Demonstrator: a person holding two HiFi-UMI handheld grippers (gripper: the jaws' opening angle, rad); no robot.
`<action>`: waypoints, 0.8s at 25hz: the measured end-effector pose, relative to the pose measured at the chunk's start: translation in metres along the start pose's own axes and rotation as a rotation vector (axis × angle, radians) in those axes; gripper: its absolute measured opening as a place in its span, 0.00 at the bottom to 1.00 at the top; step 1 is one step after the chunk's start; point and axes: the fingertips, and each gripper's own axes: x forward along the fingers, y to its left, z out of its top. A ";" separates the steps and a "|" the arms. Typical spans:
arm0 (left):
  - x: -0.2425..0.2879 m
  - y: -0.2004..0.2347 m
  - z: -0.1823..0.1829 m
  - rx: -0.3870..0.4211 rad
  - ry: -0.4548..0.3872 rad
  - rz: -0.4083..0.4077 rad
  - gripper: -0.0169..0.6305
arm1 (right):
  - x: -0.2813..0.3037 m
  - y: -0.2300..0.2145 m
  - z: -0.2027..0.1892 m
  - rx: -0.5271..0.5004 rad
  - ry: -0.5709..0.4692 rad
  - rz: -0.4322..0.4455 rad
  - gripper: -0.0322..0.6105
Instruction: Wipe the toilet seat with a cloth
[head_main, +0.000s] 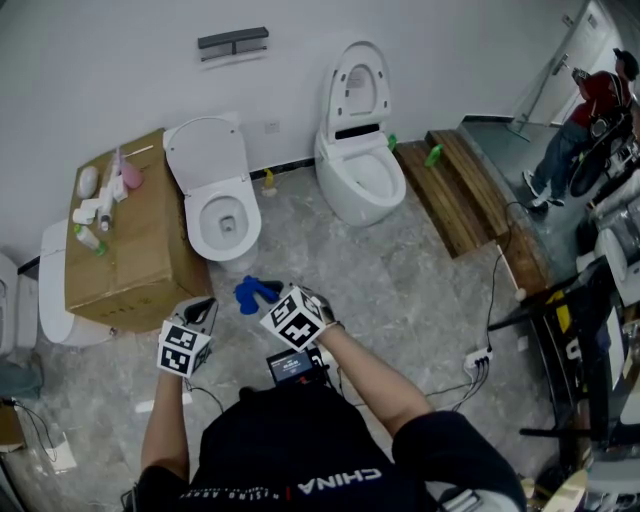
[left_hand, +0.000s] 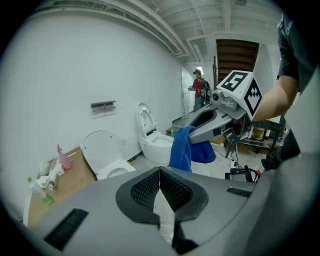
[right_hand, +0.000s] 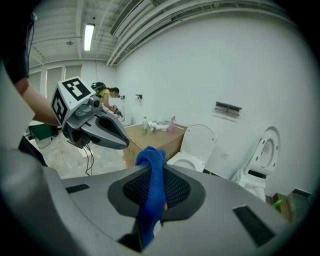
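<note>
Blue cloth (head_main: 256, 291), pinched in the right tongs (head_main: 270, 300), hangs just short of the toilet seat (head_main: 224, 213) straight ahead, with the left tongs (head_main: 205, 308) closed and empty.

Both built alike: the left gripper (head_main: 204, 306) and the right gripper (head_main: 277, 293) wear smooth grey moulded shells that taper to a beak. Inside the jaws are black pads (left_hand: 146, 189) with a mesh texture. Behind each set of jaws rides a white cube (head_main: 297, 322) with black square markers (a different pattern on each face). Further back is a black short-sleeved T-shirt (head_main: 300, 445) with white lettering, and what looks like a thin dark cable (head_main: 205, 395) behind the left jaws.
</note>
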 end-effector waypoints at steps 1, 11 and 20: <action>0.002 -0.001 0.001 -0.010 -0.001 -0.001 0.05 | -0.001 -0.001 -0.003 0.005 0.001 0.002 0.12; 0.034 -0.014 0.020 -0.043 0.006 0.017 0.05 | -0.010 -0.037 -0.022 0.030 -0.008 0.021 0.12; 0.063 -0.023 0.030 -0.103 0.029 0.093 0.04 | -0.023 -0.074 -0.053 0.033 0.000 0.072 0.12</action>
